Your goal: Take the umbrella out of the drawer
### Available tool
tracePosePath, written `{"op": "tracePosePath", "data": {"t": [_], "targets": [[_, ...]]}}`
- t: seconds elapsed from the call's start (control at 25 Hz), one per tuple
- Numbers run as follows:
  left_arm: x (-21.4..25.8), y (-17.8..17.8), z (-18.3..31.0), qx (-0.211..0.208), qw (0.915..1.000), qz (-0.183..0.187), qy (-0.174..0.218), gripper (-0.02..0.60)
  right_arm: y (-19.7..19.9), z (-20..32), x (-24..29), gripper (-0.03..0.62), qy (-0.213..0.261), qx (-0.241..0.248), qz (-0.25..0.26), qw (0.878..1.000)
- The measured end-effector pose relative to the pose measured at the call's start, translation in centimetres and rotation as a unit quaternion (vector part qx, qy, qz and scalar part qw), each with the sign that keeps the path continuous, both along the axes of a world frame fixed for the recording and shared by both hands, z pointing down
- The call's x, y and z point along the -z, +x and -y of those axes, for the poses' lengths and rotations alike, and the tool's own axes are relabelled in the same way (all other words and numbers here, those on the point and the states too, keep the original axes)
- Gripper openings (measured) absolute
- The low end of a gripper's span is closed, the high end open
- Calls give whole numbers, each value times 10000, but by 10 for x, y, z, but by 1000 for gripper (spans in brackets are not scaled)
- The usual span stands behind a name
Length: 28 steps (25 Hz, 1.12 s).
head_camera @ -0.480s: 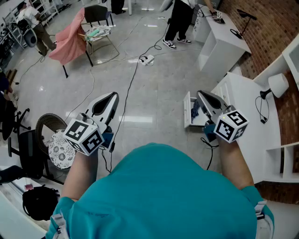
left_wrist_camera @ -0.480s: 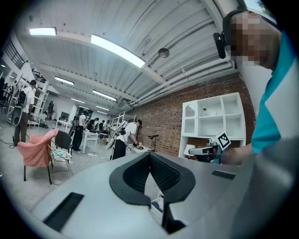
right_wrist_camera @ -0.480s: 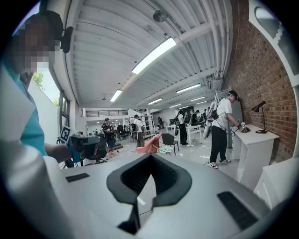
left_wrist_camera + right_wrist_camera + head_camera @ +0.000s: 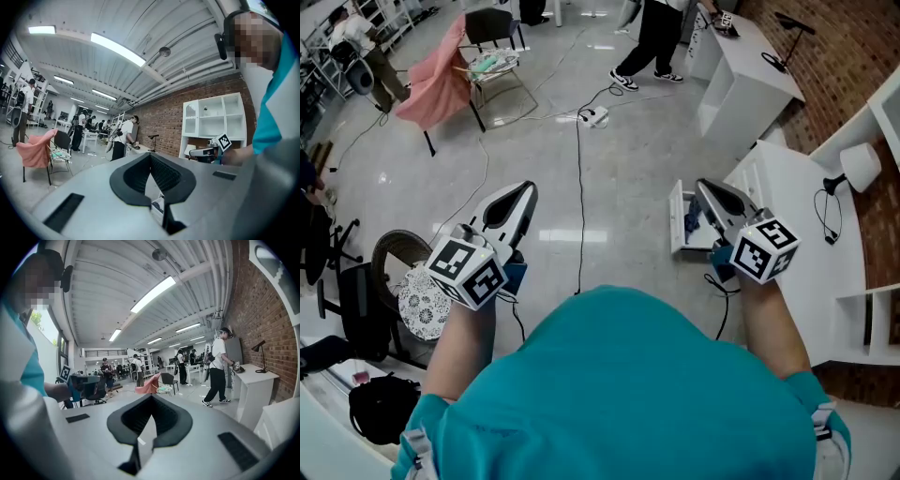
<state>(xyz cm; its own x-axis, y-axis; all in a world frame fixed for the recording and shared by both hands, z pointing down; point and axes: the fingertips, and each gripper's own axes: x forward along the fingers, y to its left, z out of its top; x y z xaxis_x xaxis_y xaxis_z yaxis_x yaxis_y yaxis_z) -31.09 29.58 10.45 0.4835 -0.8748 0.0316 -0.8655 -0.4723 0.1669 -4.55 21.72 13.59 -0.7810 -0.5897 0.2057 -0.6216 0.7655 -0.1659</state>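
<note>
White drawer pulled open, blue umbrella inside. Right gripper just above drawer, jaws clenched on nothing. Left gripper well left of drawer, jaws also clenched, empty.

The head view looks steeply down from above the person's shoulders, close over the left tongs and right tongs. Each tongs camera sits just behind its own jaws, facing roughly level across the room. Both share the far pink-draped chair.
</note>
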Motion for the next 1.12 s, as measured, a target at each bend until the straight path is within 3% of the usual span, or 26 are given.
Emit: {"op": "tracePosePath", "data": {"t": [0.36, 0.76, 1.12], "targets": [[-6, 19, 26, -37, 9999, 17, -127, 15, 18, 22, -2, 21, -78, -109, 208, 9997], [3, 95, 82, -21, 9998, 214, 3, 15, 99, 67, 3, 21, -60, -180, 0, 9998], [-3, 120, 123, 58, 9998, 156, -50, 15, 129, 109, 3, 21, -13, -129, -37, 9999]]}}
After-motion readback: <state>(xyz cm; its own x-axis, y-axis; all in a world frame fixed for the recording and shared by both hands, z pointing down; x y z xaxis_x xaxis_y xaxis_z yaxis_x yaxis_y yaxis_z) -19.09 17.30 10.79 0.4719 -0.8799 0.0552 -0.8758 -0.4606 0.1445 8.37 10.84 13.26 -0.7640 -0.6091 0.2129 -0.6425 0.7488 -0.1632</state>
